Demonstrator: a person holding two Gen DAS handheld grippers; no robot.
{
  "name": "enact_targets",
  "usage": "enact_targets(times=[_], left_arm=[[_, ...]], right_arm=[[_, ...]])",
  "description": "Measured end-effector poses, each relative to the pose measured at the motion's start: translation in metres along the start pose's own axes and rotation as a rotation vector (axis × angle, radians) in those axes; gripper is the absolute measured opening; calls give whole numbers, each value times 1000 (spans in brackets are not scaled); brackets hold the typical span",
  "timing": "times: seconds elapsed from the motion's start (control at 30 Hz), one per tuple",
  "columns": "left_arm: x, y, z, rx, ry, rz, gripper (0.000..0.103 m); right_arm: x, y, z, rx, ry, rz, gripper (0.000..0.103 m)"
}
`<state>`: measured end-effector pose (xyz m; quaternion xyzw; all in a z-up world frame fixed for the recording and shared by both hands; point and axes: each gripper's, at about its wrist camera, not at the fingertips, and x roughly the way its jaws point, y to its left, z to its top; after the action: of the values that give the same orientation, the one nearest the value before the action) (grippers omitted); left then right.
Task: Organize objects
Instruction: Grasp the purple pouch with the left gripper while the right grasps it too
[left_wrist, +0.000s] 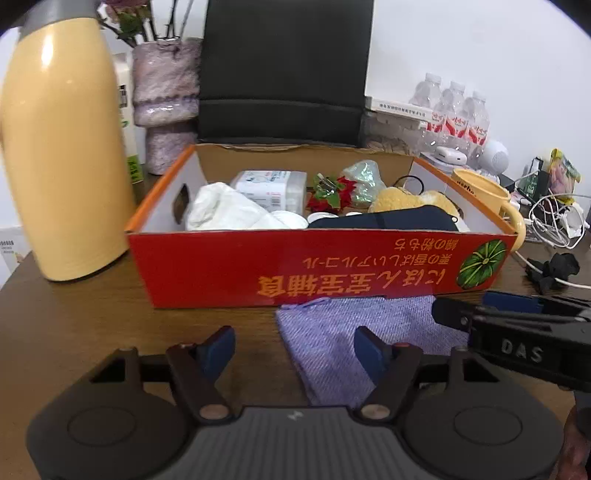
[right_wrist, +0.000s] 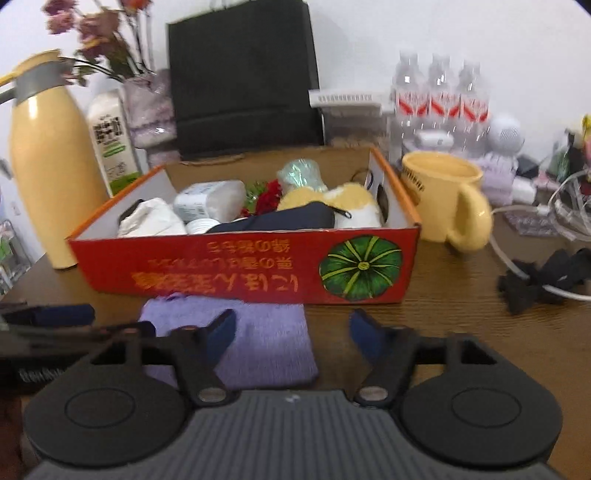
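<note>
A lilac knitted cloth (left_wrist: 343, 339) (right_wrist: 236, 332) lies flat on the brown table, against the front wall of a red cardboard box (left_wrist: 321, 266) (right_wrist: 240, 269). The box holds a white cloth (left_wrist: 225, 214), a tissue pack (left_wrist: 273, 188), a yellow plush (right_wrist: 332, 203) and a dark pouch (left_wrist: 388, 219). My left gripper (left_wrist: 293, 345) stands open over the cloth's left corner, pads not pressing on it. My right gripper (right_wrist: 291, 328) stands open over the cloth's right edge, nothing gripped. The right gripper's fingers (left_wrist: 454, 317) reach in from the right in the left wrist view.
A tall yellow thermos (left_wrist: 62, 147) stands left of the box, with a vase of flowers (left_wrist: 166, 92) and a black bag (left_wrist: 284, 70) behind. Right of the box are a yellow mug (right_wrist: 443, 195), water bottles (left_wrist: 458, 114), tangled cables (left_wrist: 550, 221) and a black clump (left_wrist: 554, 269).
</note>
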<state>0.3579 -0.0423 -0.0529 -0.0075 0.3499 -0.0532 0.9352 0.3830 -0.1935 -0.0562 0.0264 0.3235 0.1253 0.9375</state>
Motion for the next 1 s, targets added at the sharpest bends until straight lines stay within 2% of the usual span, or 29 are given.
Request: enact_targets(times=[0.1, 0.17, 0.3, 0.4, 0.43, 0.5, 0.6, 0.67, 0.73, 0.8, 0.9, 1.0], left_arm=[[10, -5, -4, 4, 10, -26, 59], [12, -10, -6, 35, -3, -18, 42], [10, -13, -12, 44, -36, 2, 29], [-2, -9, -18, 8, -37, 5, 18], [-10, -9, -21, -3, -40, 1, 4], [-33, -8, -35, -14, -46, -21, 4], [-80, -6, -65, -33, -63, -75, 3], [-115, -5, -91, -26, -78, -107, 3], [-144, -8, -117, 12, -82, -106, 3], [-166, -10, -142, 31, -52, -104, 3], [-189, -10, -160, 22, -38, -113, 3], [-205, -8, -159, 8, -69, -119, 3]], right_arm=[[9, 2, -5, -28, 4, -6, 46], [16, 5, -9, -53, 30, 2, 36], [16, 14, -11, -105, 20, -16, 17], [6, 14, -16, -97, 24, -5, 9], [-3, 15, -20, -94, 25, -1, 8], [-23, 19, -31, -98, 15, 7, 7], [-71, 24, -60, -86, -16, 34, 7], [-111, 31, -86, -123, -46, 40, 7], [-145, 34, -110, -132, -37, 60, 7], [-173, 36, -132, -137, -27, 68, 7], [-201, 35, -154, -105, -21, 70, 7], [-217, 34, -158, -70, -48, 85, 7]])
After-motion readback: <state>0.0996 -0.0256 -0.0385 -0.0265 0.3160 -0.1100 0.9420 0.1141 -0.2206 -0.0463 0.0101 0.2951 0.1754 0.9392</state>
